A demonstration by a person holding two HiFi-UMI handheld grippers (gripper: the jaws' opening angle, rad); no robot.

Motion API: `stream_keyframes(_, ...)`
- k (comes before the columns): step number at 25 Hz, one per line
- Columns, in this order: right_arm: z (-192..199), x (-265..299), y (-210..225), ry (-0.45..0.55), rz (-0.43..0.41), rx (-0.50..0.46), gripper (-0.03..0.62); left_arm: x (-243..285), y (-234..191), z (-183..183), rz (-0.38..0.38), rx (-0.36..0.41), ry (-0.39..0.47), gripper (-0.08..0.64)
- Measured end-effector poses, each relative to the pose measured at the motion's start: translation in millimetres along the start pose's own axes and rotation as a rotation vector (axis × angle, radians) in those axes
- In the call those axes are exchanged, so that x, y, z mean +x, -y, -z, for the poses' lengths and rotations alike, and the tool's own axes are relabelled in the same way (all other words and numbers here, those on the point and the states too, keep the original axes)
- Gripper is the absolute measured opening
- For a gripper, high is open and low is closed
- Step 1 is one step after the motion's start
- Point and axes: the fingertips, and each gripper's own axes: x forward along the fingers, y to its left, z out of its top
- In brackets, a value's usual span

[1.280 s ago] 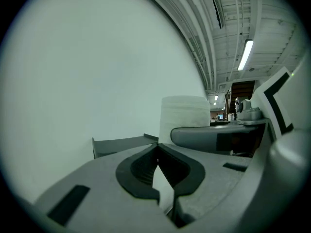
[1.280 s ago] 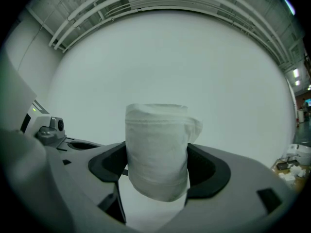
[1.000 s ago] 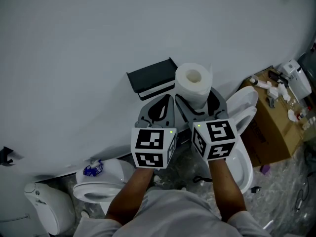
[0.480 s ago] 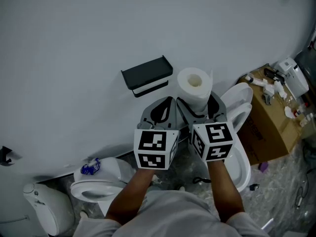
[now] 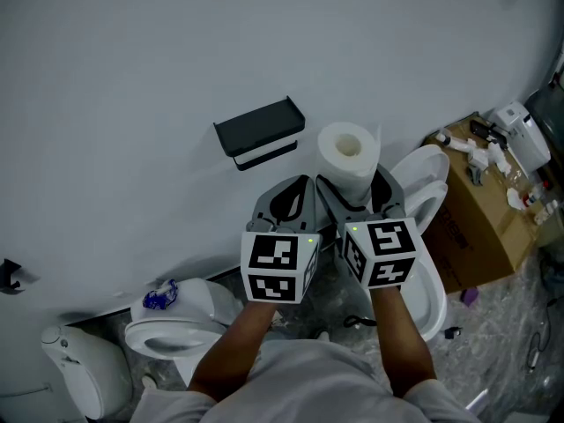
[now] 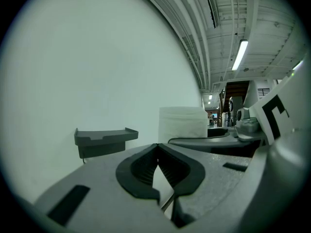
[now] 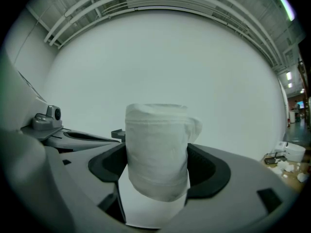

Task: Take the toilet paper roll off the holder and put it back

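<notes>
Here your right gripper (image 5: 352,185) clamped the toilet paper roll (image 5: 350,152) upright, off and just right of the holder (image 5: 260,130), while your left gripper (image 5: 290,194), jaws together and empty, sat nearer that holder.

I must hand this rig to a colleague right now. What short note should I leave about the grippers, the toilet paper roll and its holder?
left gripper: shut, empty, beside the right one.
right gripper: shut on the white toilet paper roll, held upright.
dark grey wall holder with a shelf top: empty, on the white wall, up and left of the roll in the head view.
Done: roll is off the holder.
Left to do: put the roll back on the holder, then release.
</notes>
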Motion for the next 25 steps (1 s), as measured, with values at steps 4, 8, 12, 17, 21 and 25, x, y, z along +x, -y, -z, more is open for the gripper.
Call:
stream_keyframes(4, -1, 0, 1, 0.002, -0.003, -0.002, 0.374, 1, 0, 0, -0.004, -0.002, 0.0, 0.005)
stream_keyframes(8, 0, 1, 2, -0.001, -0.001, -0.004, 0.374, 2, -2, 0, -0.005, -0.006, 0.001, 0.005)
stream_keyframes(12, -1, 2, 2, -0.001, -0.002, -0.007, 0.373, 3, -2, 0, -0.005, -0.006, 0.003, 0.005)
stream_keyframes(17, -1, 3, 2, -0.001, -0.002, -0.006, 0.374, 4, -4, 0, -0.007, -0.008, 0.0, 0.005)
stream_keyframes(21, 0, 5, 1, -0.003, -0.002, -0.006, 0.373, 4, -8, 1, -0.011, -0.01, 0.0, 0.005)
stream_keyframes(25, -2, 6, -1, -0.002, -0.003, -0.005, 0.374, 2, -11, 1, -0.015, -0.009, -0.002, 0.005)
